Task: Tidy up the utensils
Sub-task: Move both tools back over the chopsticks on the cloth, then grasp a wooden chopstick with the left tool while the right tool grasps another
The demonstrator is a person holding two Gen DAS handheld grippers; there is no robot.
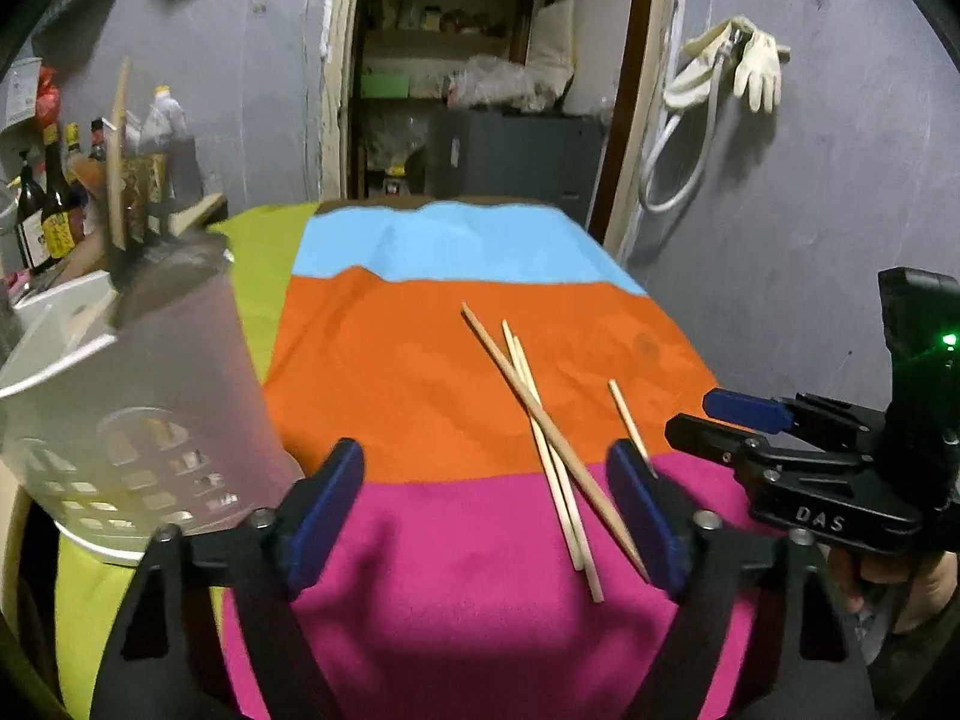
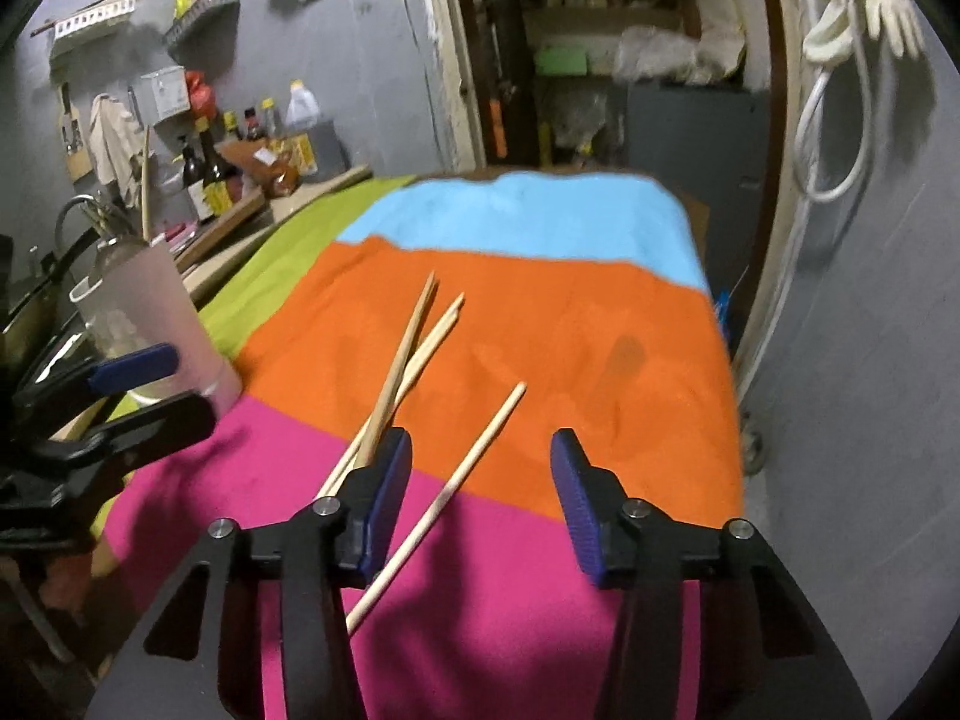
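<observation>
Three wooden chopsticks (image 1: 555, 450) lie crossed on the striped cloth (image 1: 420, 390). A fourth chopstick (image 1: 624, 414) lies apart to their right. My left gripper (image 1: 486, 516) is open above the magenta stripe, and the near ends of the crossed chopsticks lie just inside its right finger. My right gripper (image 2: 480, 504) is open over the single chopstick (image 2: 462, 474), which runs between its pads nearer the left one, with neither pad pressing on it. The crossed chopsticks (image 2: 408, 354) lie left of it. A white perforated utensil holder (image 1: 138, 396) stands at the left.
Bottles (image 1: 48, 204) and kitchen clutter crowd the counter behind the utensil holder (image 2: 156, 300). The cloth (image 2: 600, 372) ends at the table's right edge near a grey wall with hanging gloves (image 1: 756, 66) and a hose. A doorway with shelves is beyond. A hand (image 1: 900, 588) holds the right gripper (image 1: 714, 423).
</observation>
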